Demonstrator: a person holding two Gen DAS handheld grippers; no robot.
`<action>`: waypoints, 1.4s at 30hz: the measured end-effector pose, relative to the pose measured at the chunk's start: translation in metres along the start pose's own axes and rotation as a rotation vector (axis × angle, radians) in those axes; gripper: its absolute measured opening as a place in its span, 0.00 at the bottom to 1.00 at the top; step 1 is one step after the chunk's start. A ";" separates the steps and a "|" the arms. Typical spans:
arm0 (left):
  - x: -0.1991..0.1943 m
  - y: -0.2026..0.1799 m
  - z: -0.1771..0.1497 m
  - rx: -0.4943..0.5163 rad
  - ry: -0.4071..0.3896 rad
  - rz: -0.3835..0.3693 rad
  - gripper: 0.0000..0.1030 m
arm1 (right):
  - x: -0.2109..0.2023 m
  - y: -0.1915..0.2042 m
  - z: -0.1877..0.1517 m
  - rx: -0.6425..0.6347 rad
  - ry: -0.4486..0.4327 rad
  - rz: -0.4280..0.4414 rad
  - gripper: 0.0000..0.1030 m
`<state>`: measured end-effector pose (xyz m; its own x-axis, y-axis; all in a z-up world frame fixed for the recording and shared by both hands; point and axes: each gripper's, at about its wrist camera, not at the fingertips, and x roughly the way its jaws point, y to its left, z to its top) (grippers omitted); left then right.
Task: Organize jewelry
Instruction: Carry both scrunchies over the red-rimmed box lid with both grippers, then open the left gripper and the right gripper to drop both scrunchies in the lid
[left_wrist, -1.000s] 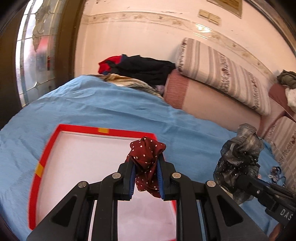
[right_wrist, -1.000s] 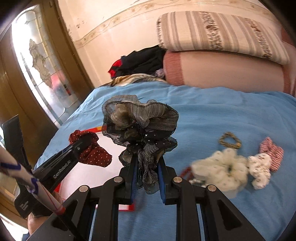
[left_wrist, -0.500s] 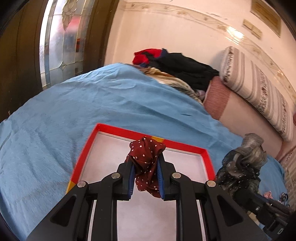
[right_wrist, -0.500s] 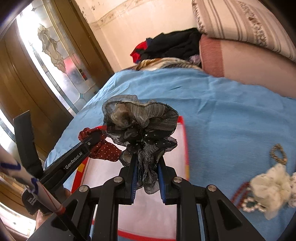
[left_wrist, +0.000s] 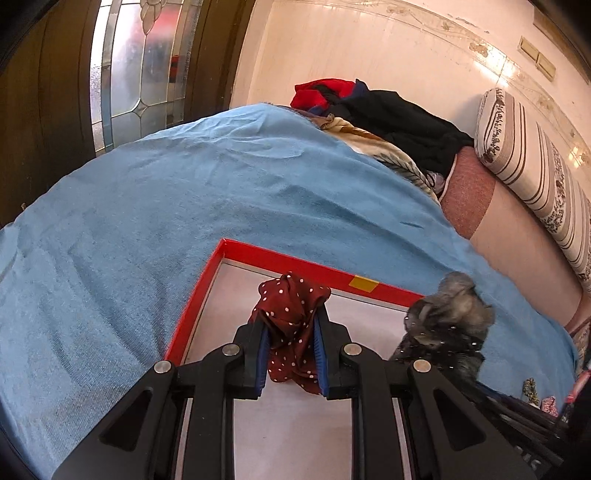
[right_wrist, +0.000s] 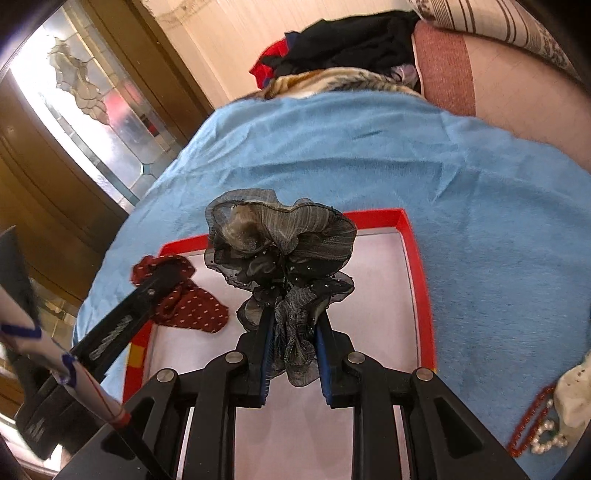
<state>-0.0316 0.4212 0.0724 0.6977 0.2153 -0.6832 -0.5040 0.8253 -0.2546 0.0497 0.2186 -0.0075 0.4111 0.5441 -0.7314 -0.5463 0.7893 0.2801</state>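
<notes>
A red-rimmed tray (left_wrist: 295, 258) with a white floor lies on the blue bedspread (left_wrist: 184, 221). My left gripper (left_wrist: 290, 326) is shut on a dark red, white-dotted scrunchie (left_wrist: 291, 310) and hangs over the tray's far left corner. In the right wrist view the same scrunchie (right_wrist: 192, 310) dangles just above the tray floor (right_wrist: 384, 295). My right gripper (right_wrist: 293, 321) holds a grey and black gauzy scrunchie (right_wrist: 280, 236) over the tray's middle. Its jaws are opening, with the fabric still pinched between the pads. That scrunchie (left_wrist: 447, 321) shows at the right of the left view.
A cream scrunchie (right_wrist: 576, 391), a red bead bracelet (right_wrist: 532, 421) and pearls (right_wrist: 546, 439) lie on the bedspread right of the tray. Piled clothes (left_wrist: 388, 110) and striped pillows (left_wrist: 535, 166) sit at the far end. A glass-panelled door (left_wrist: 136, 66) stands beyond the bed's left edge.
Both grippers have carried their scrunchies leftward and lower, and now hang over the tray. The loose jewellery has slid to the right edge of the right view.
</notes>
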 end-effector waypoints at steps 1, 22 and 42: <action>0.001 0.001 0.000 0.000 -0.001 0.004 0.18 | 0.004 -0.001 0.000 0.003 0.008 -0.003 0.23; 0.004 0.002 -0.002 -0.001 0.004 0.038 0.46 | 0.026 -0.016 -0.002 0.034 0.044 -0.031 0.32; -0.007 -0.003 -0.001 0.015 -0.031 0.046 0.66 | 0.021 -0.011 0.001 0.005 0.052 -0.035 0.58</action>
<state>-0.0353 0.4165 0.0776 0.6896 0.2697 -0.6721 -0.5285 0.8220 -0.2124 0.0650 0.2217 -0.0256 0.3917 0.5005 -0.7721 -0.5281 0.8094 0.2568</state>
